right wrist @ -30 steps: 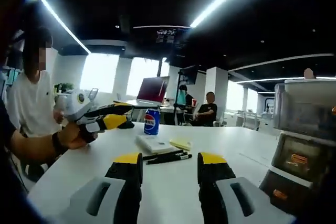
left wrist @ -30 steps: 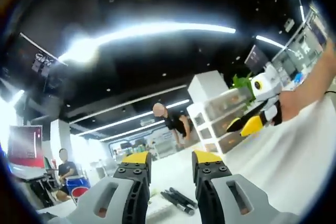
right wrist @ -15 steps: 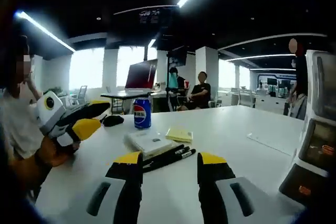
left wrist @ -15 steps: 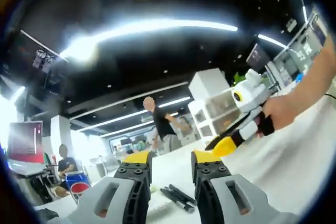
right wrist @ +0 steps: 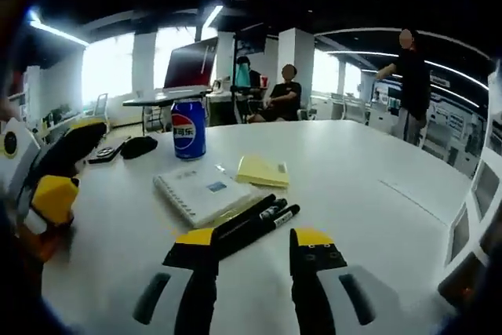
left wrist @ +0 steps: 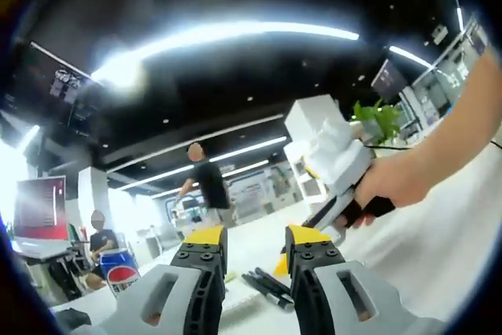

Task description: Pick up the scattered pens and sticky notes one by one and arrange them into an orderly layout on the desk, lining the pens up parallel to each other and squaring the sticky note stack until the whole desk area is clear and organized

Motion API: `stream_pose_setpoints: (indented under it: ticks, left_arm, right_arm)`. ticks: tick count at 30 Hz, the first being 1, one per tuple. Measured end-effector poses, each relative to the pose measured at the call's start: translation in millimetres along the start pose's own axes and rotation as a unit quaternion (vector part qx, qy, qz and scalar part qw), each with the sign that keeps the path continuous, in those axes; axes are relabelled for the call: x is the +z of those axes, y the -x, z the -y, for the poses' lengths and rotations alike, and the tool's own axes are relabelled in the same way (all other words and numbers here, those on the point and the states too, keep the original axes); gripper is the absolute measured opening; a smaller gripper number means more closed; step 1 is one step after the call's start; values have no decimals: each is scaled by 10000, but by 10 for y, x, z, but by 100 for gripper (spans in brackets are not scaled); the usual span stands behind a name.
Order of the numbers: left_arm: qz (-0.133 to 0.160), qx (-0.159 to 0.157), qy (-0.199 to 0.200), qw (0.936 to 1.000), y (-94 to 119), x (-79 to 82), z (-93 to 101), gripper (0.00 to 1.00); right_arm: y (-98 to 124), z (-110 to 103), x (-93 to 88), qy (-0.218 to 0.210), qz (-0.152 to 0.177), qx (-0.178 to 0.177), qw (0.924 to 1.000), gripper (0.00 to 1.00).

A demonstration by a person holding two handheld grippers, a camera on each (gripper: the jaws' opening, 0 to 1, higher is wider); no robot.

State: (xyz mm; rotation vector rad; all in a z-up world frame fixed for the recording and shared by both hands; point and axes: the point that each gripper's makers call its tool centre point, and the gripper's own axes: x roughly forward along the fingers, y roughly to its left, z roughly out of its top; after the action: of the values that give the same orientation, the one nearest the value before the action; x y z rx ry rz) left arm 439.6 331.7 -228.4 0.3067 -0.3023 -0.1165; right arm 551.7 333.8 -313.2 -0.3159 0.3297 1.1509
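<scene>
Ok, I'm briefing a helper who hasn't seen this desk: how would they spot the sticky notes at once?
On the white desk, find the blue Pepsi can. In front of it lies a white spiral notebook with black pens along its near edge. The sticky note pad is the flat pale-yellow square at the notebook's right, the only yellow item among them.

Ahead of you, centre frame: white notebook (right wrist: 202,194) on the white desk (right wrist: 361,186). Upper left: blue soda can (right wrist: 187,129), upright; black mouse (right wrist: 139,146) beside it. Background: seated person (right wrist: 283,96), standing person (right wrist: 409,84).
</scene>
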Motion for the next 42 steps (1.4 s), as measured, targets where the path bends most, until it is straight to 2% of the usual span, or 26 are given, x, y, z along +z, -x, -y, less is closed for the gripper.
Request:
stream_pose_setpoints:
  ticks: [5,12,24,29,33,35,36,39,42]
  left_arm:
    - [4,-13,-1,10000,-4,2,5,30]
    - [-9,-29,-20,10000,-2,1,13,30]
    - [-43,-66,-42,10000,8,-9,25,30]
    - [-69,-88,-60,9999,6,-19,33,30]
    - [-103,-104,-68,9999,2,-34,40,30]
    - [-102,-108,-71,9999,3,-34,40,30]
    - [-95,-115,-72,9999,3,-32,41,30]
    - [-117,-165,-63,9998,-4,-44,53,31]
    - [-105,-183,-66,9998,-6,-39,62,31]
  right_arm:
    - [-72,-55,-11,258,-209,-44,9994,36]
    - [-81,-183,-184,430,-624,151,9970,37]
    - [49,-146,-277,123,-843,212,9961,30]
    - [91,-60,-341,15,-1092,161,9939,29]
    - [41,-28,-337,22,-1116,71,9937,31]
    - [6,-62,-352,-154,-1160,108,9931,31]
    - [11,-89,-387,-159,-1261,162,9918,28]
    - [10,-109,-388,-172,-1261,173,9917,25]
    - [36,-119,-408,-149,-1354,325,9901,16]
